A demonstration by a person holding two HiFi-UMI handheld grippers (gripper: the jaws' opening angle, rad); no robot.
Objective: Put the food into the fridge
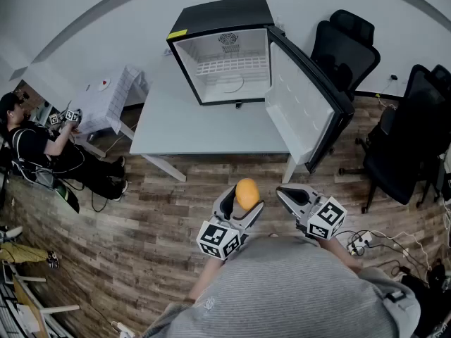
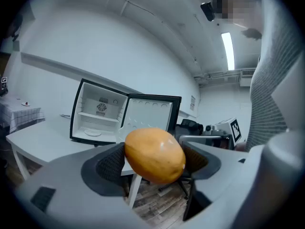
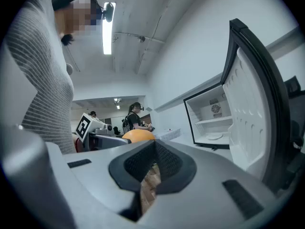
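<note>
Left gripper (image 2: 153, 162), fingers clamping the smooth orange oval fruit (image 2: 155, 154) crosswise, is pointing at the open black mini fridge (image 1: 220, 11) well ahead on the white counter (image 1: 204, 129); right gripper (image 3: 153, 166) is riding alongside, fingers shut, empty.

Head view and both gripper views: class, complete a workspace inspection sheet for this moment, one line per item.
Surface: white table, bearing the fridge toward its far side.
Job's things: fridge with its door swung wide open; orange fruit not yet inside.
Clutter: a round white item on the fridge's floor; nothing else seen.
Tools: left tool shut on the orange fruit; right tool shut, nothing between its jaws.
Cables: power strip with cables on the wooden floor, at right.
Surroundings: black office chairs at right; seated person at left, beside a small white table.
</note>
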